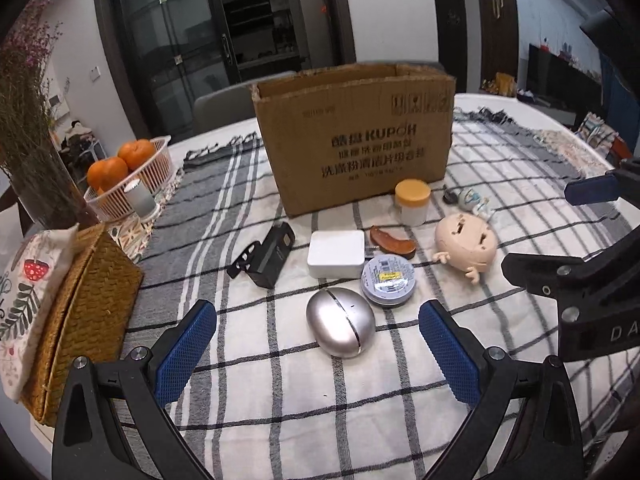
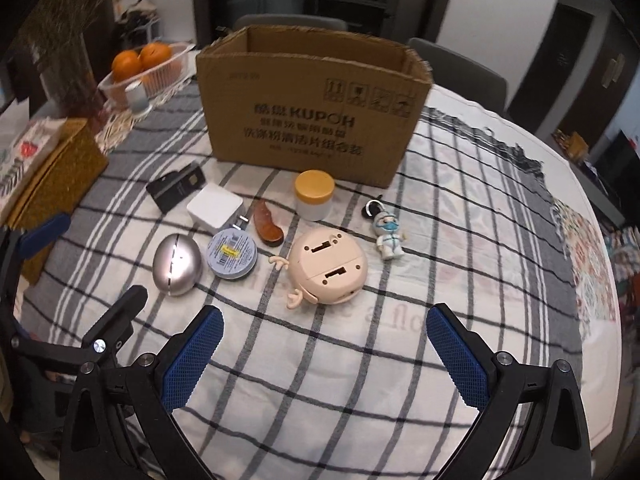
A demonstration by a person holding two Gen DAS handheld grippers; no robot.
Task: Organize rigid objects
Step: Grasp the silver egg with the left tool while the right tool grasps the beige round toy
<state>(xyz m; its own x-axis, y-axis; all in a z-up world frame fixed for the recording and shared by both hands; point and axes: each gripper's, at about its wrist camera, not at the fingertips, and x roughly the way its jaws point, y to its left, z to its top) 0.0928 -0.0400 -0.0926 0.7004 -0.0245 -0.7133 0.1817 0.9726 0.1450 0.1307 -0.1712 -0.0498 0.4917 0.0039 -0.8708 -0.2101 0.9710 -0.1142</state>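
Both grippers spread wide, empty: left gripper (image 1: 316, 354) low centre over silver egg-shaped case (image 1: 340, 322); right gripper (image 2: 324, 354) below beige figure head (image 2: 326, 266). Cardboard box (image 2: 312, 120) upper centre. Risk: rounded case squirts from pads, knocks adjacent round tin (image 1: 387, 282).

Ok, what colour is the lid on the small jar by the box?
Yellow-orange lid, clearest in the right wrist view.

- Left wrist view looks forward and down over the table (image 1: 280, 380), near the silver egg (image 1: 340, 322), facing the box (image 1: 354, 140).
- Right wrist view sits further right, near the doll head (image 2: 328, 266).
- Both share the box (image 2: 312, 108) and the clutter before it.
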